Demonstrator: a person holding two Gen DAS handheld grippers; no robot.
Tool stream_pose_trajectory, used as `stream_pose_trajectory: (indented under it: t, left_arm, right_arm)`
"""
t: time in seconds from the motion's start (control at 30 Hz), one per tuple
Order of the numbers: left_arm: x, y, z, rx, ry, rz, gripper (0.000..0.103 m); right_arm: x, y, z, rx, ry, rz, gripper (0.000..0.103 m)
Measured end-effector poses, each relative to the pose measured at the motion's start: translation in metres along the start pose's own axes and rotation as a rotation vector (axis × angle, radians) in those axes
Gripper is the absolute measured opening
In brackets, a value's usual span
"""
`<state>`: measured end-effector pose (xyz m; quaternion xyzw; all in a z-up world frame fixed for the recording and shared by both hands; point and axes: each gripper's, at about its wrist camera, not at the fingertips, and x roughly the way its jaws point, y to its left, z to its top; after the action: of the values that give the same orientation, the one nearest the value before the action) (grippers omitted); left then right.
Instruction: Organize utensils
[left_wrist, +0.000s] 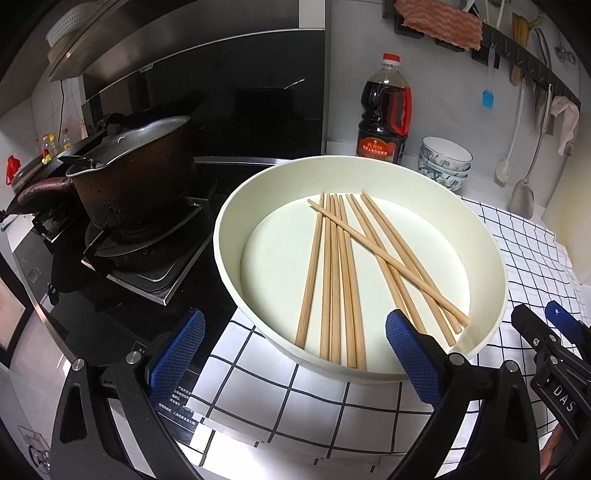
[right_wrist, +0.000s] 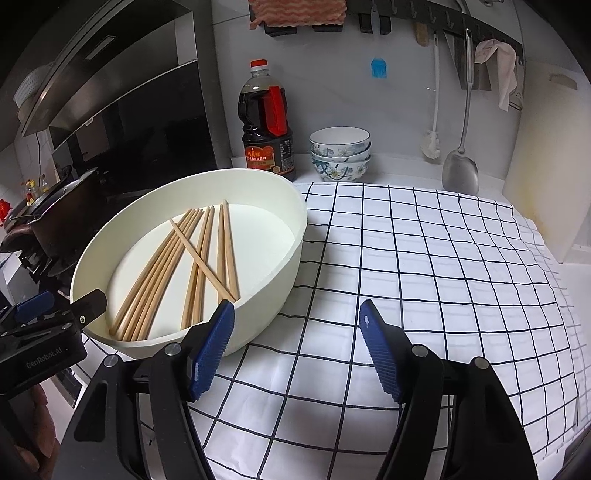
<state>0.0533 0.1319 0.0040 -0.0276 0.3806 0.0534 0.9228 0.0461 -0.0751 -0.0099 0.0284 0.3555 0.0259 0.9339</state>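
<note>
Blue ribbed pads tip both pairs of black tongs. Those of the left gripper (left_wrist: 295, 343) stand wide apart with nothing pressed between them: one pad (left_wrist: 177, 354) hangs over the edge of the black glass stove (left_wrist: 110, 325), the other over the near rim of the round cream-white basin (left_wrist: 491, 266). On the right gripper (right_wrist: 297, 347) the pads are likewise spread and empty above the white cloth with a dark grid pattern (right_wrist: 424, 258), the left one just beside the basin's outer wall.

Inside the basin lie the pale wooden chopsticks (left_wrist: 343, 280), about 9 of them, loose on the flat bottom. Most run roughly side by side from the far wall toward the near rim; 1 lies slantwise across the others.

Behind the basin stands a dark soy sauce bottle with a red cap and red handle (right_wrist: 267, 122), and beside it a stack of 3 white bowls with blue flower print (right_wrist: 340, 151). A scorched dark pot with a metal lid (left_wrist: 136, 170) sits on the burner. A steel spatula (right_wrist: 461, 162) hangs against the wall.
</note>
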Motion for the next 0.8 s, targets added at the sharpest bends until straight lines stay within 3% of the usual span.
stream_pose_trajectory:
  t: [0.8]
  left_arm:
    - [-0.032, 0.003, 0.007, -0.015, -0.096, -0.021, 0.097]
  right_arm:
    - [-0.025, 0.008, 0.008, -0.018, -0.061, 0.003, 0.069]
